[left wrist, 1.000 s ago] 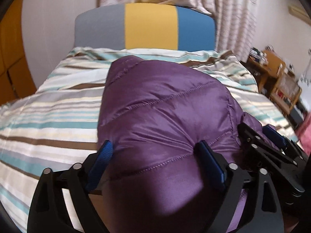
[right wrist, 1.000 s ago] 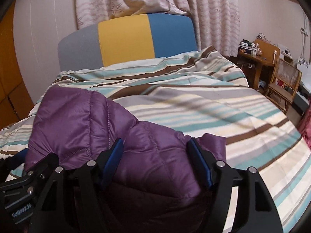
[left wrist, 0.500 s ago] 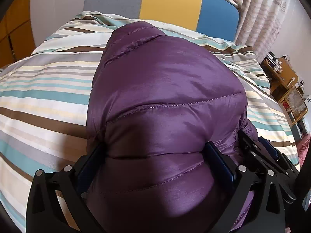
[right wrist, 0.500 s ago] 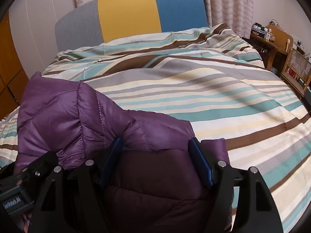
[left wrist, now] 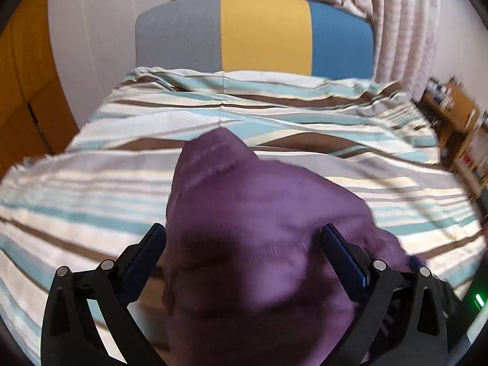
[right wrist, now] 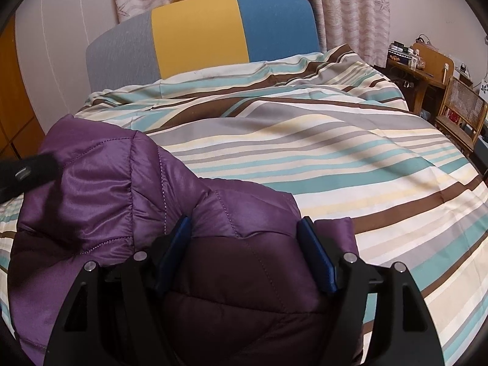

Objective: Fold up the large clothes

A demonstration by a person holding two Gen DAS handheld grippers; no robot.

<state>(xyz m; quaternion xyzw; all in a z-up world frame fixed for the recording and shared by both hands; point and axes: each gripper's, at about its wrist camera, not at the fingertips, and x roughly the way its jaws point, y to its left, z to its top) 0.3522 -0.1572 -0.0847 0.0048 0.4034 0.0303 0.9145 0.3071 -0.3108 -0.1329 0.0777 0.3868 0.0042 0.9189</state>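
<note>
A purple quilted puffer jacket (left wrist: 262,213) lies bunched on a striped bed (left wrist: 91,189). My left gripper (left wrist: 244,250) has its jaws spread wide, with jacket fabric bulging up between the blue pads (left wrist: 341,253). The view is blurred. In the right wrist view the jacket (right wrist: 100,189) spreads to the left. My right gripper (right wrist: 244,244) also has its jaws spread, with the jacket's darker lining between its pads (right wrist: 314,253). The left gripper's black body (right wrist: 24,170) shows at the left edge.
The bed's headboard (right wrist: 198,36) is grey, yellow and blue, with curtains (right wrist: 350,9) behind. A wooden desk (right wrist: 418,67) and a wicker chair (right wrist: 463,113) stand right of the bed. An orange wardrobe (left wrist: 21,91) is on the left.
The left gripper has lifted and tilted up, so the headboard is back in view and the jacket fills less of the frame. The right gripper has barely moved.
</note>
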